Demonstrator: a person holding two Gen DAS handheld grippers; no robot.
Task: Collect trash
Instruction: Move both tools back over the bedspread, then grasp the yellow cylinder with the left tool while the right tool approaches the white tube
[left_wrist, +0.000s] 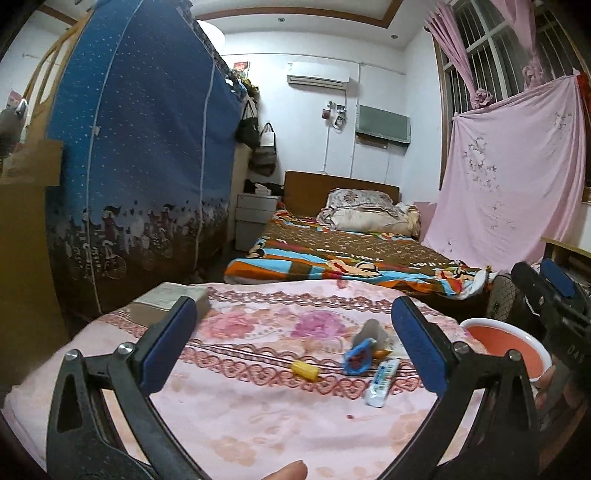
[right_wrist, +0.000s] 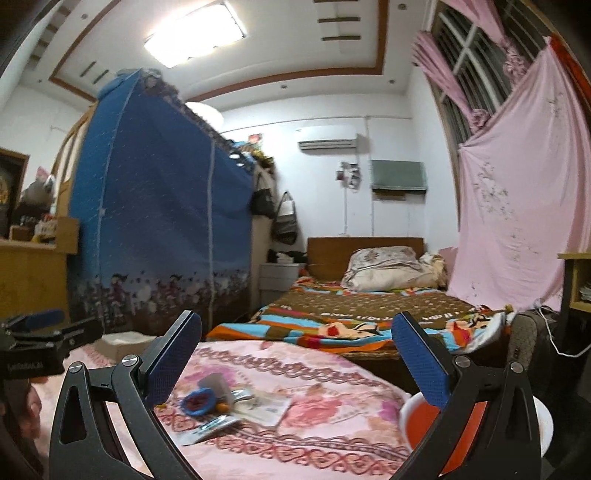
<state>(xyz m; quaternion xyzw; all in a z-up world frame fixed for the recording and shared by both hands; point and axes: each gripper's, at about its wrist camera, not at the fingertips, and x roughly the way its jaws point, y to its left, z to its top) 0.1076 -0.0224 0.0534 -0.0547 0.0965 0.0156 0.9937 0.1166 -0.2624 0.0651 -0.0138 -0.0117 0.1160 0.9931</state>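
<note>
- My left claw (left_wrist: 291, 332) hangs wide open and empty above the pink floral cloth (left_wrist: 240, 406) on the worktop; a fingertip (left_wrist: 284, 472) shows at the frame's bottom edge.
- My right claw (right_wrist: 295, 354) is likewise spread wide and holds nothing, hovering over the same cloth with the red bowl (right_wrist: 417, 421) just beside its right finger.
- The trash lies in a loose cluster between the fingers: a yellow wrapper (left_wrist: 304, 370), a blue wrapper (left_wrist: 356, 357) leaning on a grey scrap (left_wrist: 369, 328), and a white tube (left_wrist: 382, 382) nearest the bowl.
- Risk one, as I judge it: the cloth is soft and wrinkled, so a closing claw could pinch fabric along with a wrapper and drag the rest out of place.
- Risk two: the pieces touch or overlap, and a grab at one may flick another off the edge.
- Risk three: the bowl sits at the worktop's rim; a careless swing could tip it.
- Farther off, a cardboard box (left_wrist: 173, 299) rests at the far corner, the striped bed (left_wrist: 351, 258) beyond.
</note>
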